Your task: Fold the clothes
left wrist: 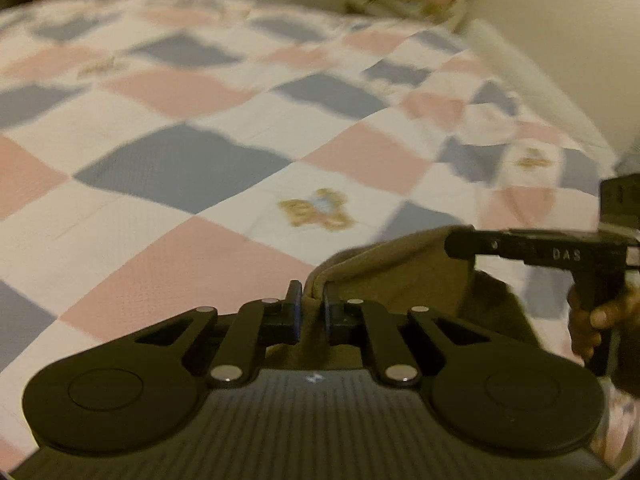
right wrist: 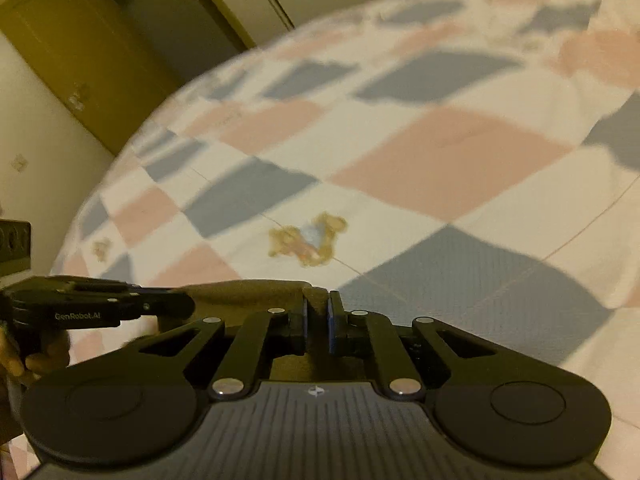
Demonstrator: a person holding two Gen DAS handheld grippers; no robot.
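Brown garment (left wrist: 400,276) pinched in both tools

Both the left tool (left wrist: 311,312) and right tool (right wrist: 317,324) are pinched closed, side by side.

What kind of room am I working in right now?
Most likely a bedroom. The work surface looks like a bed under a pink, grey and white patchwork quilt with teddy-bear motifs, and a tall yellowish wardrobe or door stands beside it.
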